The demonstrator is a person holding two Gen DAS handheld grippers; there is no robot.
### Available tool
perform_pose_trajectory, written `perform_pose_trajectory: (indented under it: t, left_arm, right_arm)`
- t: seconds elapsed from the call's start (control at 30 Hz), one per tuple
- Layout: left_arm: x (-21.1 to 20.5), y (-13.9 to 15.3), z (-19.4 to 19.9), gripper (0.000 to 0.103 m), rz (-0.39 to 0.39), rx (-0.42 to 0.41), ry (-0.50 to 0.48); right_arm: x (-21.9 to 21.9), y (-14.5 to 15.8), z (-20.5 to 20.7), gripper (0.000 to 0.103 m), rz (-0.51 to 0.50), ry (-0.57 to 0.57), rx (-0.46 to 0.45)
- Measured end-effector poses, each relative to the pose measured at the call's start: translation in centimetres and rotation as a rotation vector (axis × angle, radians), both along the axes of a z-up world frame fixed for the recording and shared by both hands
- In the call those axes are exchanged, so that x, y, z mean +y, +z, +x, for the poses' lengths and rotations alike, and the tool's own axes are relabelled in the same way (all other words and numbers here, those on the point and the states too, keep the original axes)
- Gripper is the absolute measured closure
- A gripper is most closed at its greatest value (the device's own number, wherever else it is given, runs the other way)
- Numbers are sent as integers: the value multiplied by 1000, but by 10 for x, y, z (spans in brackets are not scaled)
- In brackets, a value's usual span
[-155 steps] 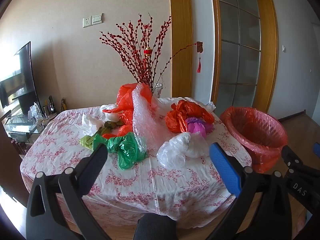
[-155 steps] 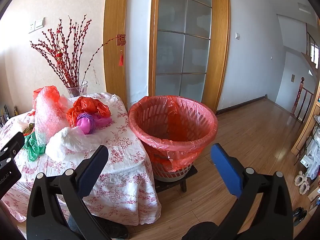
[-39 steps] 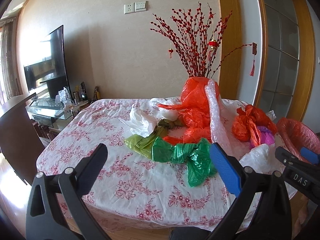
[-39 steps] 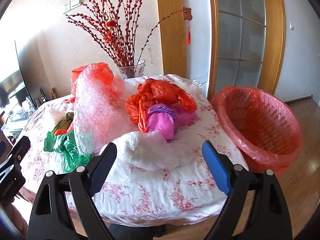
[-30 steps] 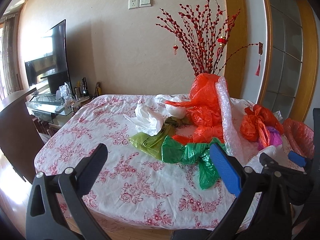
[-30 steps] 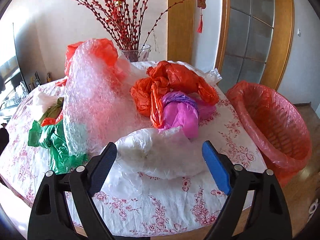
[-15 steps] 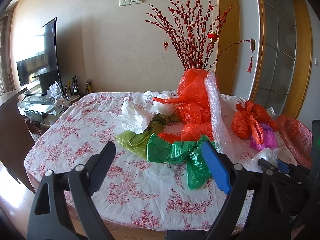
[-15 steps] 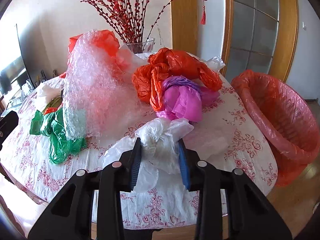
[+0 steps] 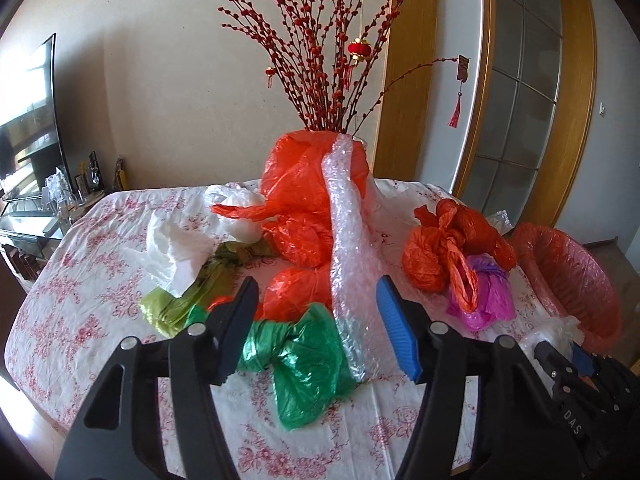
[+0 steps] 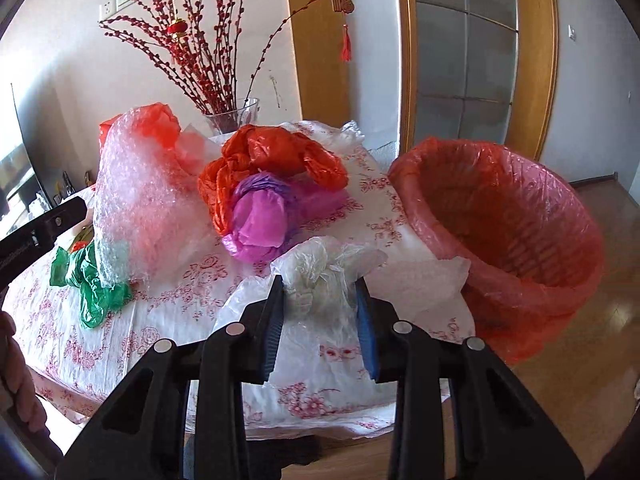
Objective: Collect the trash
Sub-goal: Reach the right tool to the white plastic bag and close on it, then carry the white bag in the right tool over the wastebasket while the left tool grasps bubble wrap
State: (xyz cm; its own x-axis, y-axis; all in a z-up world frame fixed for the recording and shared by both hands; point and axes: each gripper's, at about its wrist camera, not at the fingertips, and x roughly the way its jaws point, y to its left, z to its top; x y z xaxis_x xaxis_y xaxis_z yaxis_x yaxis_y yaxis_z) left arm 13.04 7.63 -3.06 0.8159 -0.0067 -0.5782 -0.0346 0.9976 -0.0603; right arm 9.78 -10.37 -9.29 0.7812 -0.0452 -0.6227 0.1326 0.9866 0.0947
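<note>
My right gripper (image 10: 319, 284) is shut on a crumpled clear plastic bag (image 10: 324, 264) at the near edge of the floral tablecloth (image 10: 192, 280). The basket lined with a red bag (image 10: 500, 208) stands just right of it, beside the table. In the left wrist view my left gripper (image 9: 318, 320) hovers over a knotted green bag (image 9: 304, 356); its jaws are closing, the bag lies between them, and the pads do not press on it. A strip of bubble wrap (image 9: 352, 260) runs past the blue finger. An orange bag (image 9: 440, 248) and a purple bag (image 9: 484, 296) lie further right.
A big orange bag (image 9: 304, 188), white bags (image 9: 180, 248) and a yellow-green bag (image 9: 180, 300) lie mid-table. A glass vase of red branches (image 10: 236, 116) stands at the back. A television (image 9: 24, 108) is at the left, and wooden floor (image 10: 580, 360) lies around the basket.
My right gripper went from wide open to shut on the clear bag and swung towards the basket. My left gripper's jaws have narrowed and come closer to the green bag.
</note>
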Motion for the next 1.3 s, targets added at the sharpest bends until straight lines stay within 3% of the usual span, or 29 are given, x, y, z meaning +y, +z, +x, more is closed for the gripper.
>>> perform_pose_trajectory:
  t: [0.2,0.27,0.33,0.43,1.3]
  left_arm:
    - [-12,-6,35,49,2,62,-22]
    - [-16,-10,44,60,17,89,-29]
    - [-15,-15,50,80,15,115,-38]
    - [-15,-17,50,92,-2,118,-58]
    - [-53,79,-6,95,-63,-123,-221]
  right_arm:
    - [-16,3,-3,69,10,-23,-1]
    - [-19,4,-3,69,12,-26,-2]
    - [-21,5,-2,69,16,-28,-2]
    - [-25,8,-1,69,20,-30,-6]
    - [-64,45,-6,69,62,-75,-100]
